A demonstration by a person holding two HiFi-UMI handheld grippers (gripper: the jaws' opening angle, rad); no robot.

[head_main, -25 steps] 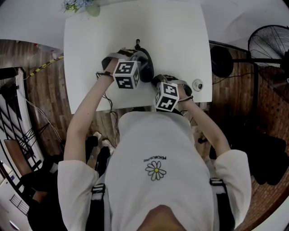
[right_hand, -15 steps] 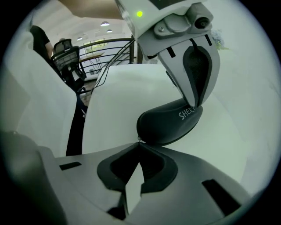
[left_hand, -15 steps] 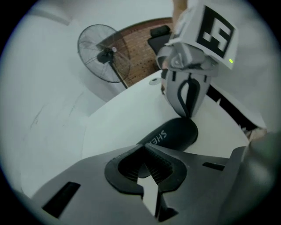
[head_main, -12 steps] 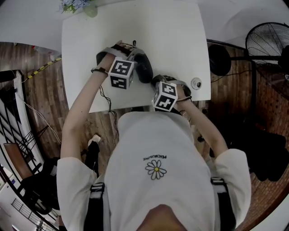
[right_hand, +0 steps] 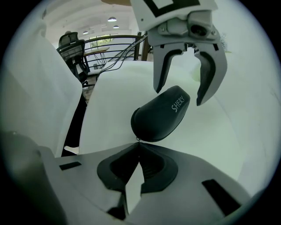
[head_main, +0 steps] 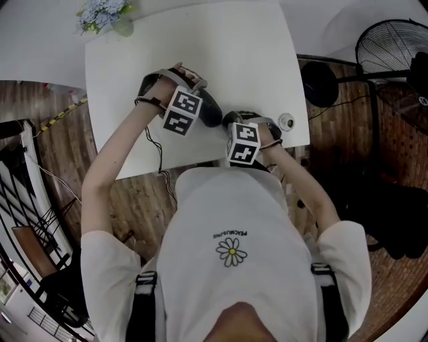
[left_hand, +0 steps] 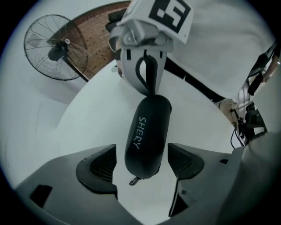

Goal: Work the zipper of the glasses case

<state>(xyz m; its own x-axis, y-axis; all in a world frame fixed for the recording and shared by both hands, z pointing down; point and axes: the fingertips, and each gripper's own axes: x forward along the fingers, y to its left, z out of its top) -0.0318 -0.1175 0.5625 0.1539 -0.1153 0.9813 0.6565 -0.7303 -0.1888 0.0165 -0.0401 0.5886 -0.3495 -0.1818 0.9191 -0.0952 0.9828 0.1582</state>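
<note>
Left gripper view: case (left_hand: 147,132) reads "SHERY".

Head view: glasses case (head_main: 211,112) lies mostly under the marker cubes (head_main: 182,111), with only a dark sliver showing. Both grippers' jaws are covered by those cubes. Flowers (head_main: 100,13) cut by the top edge, fan (head_main: 391,47) by the right edge. Small round thing (head_main: 286,122) at the table's (head_main: 234,53) right edge, too small to name. Right gripper view: right gripper (right_hand: 138,143) tips meet on a tiny metal tab (right_hand: 138,140) at the case's near end, nearly all of it buried between them. Left gripper view: small metal piece (left_hand: 133,180) at the case's near end, between the left gripper's (left_hand: 142,163) parted jaws. Ring or pull, cannot tell. The case's far end is hidden behind the other gripper's tips.
</note>
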